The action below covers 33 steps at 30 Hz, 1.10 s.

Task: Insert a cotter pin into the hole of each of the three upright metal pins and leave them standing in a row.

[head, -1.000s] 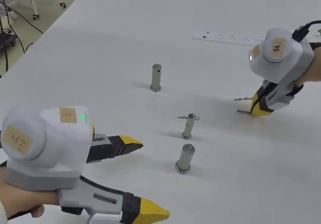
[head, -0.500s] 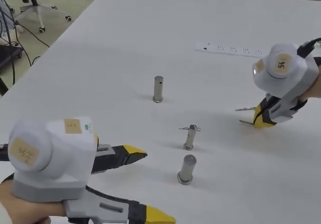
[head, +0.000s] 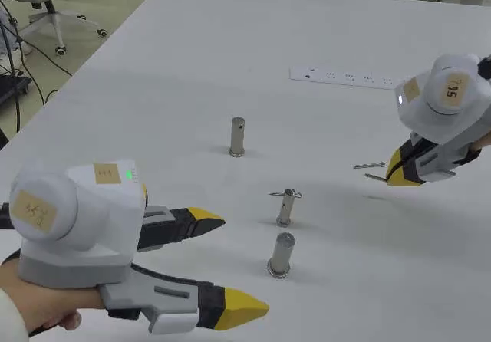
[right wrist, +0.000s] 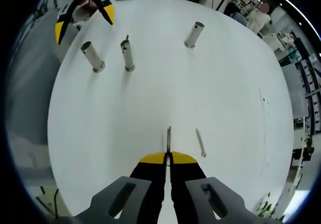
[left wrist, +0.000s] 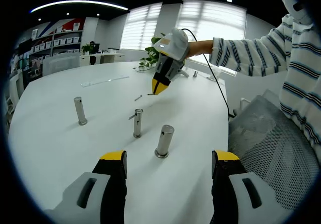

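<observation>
Three upright metal pins stand in a row: the far pin (head: 237,136), the middle pin (head: 285,206) with a cotter pin through its hole, and the near pin (head: 281,254). My right gripper (head: 397,176) hovers at the right, shut on a cotter pin (right wrist: 168,138) that sticks out of its tips. Beside it a loose cotter pin (right wrist: 200,142) lies on the table. My left gripper (left wrist: 169,158) is open and holds nothing, just short of the near pin (left wrist: 163,141), with the middle pin (left wrist: 137,122) behind.
A white power strip (head: 345,77) lies on the white table (head: 153,89) beyond the pins. An office chair (head: 54,4) stands on the floor past the table's left edge. A person's striped sleeve (left wrist: 261,48) holds the right gripper.
The head camera has shifted. The right gripper stays shut on its cotter pin in nearly the same spot by the loose pin. The left gripper stays open.
</observation>
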Motion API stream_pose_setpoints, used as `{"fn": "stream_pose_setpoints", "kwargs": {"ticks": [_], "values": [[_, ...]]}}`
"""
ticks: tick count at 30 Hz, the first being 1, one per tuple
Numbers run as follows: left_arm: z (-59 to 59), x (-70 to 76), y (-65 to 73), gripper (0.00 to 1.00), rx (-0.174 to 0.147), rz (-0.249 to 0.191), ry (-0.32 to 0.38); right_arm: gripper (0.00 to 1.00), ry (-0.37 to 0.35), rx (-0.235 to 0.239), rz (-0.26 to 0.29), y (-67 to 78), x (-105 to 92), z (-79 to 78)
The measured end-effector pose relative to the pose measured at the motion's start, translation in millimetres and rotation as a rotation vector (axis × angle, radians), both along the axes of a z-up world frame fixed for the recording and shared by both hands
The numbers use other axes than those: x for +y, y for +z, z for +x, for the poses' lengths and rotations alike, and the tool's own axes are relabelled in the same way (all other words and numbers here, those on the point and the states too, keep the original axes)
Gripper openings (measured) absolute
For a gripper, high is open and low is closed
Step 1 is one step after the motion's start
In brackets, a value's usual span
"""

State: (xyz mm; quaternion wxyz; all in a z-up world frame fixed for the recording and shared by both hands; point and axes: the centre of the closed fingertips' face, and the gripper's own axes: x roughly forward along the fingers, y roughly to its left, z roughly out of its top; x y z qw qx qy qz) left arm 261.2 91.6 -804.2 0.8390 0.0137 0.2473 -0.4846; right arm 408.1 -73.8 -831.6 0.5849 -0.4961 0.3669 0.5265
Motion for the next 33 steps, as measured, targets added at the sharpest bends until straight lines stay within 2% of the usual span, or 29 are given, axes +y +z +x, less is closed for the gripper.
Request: {"fn": "stream_pose_setpoints", "kwargs": {"ticks": [3,6,10,13,16,23,27,33], "values": [[4.4,-0.3,7.1,0.65,-0.010,-0.009,0.006,0.02,0.004,-0.021,0.020,6.7,3.6,-5.3],[9.4,-1.5,13.5,0.63,0.003,-0.028,0.014,0.02,0.010,-0.048,0.051,14.5,10.0,-11.6],[14.0,-3.6,19.1,0.60,-0.006,-0.029,0.009,0.02,0.013,-0.076,0.081,21.4,16.1,-18.9],[17.8,-5.2,22.8,0.59,-0.014,-0.028,0.007,0.02,0.006,-0.078,0.135,27.1,23.8,-27.1],[23.1,-7.6,28.0,0.57,-0.020,-0.034,0.005,0.02,0.004,-0.095,0.143,30.5,25.9,-30.5],[33.9,-16.2,40.4,0.53,-0.029,-0.051,0.005,0.02,-0.008,-0.144,0.214,44.4,33.7,-35.6],[39.0,-21.0,43.1,0.50,-0.033,-0.059,0.007,0.02,-0.013,-0.180,0.252,55.7,37.2,-38.1],[42.6,-27.8,42.0,0.48,-0.013,-0.065,0.006,0.02,-0.017,-0.213,0.282,65.1,40.4,-44.7]]}}
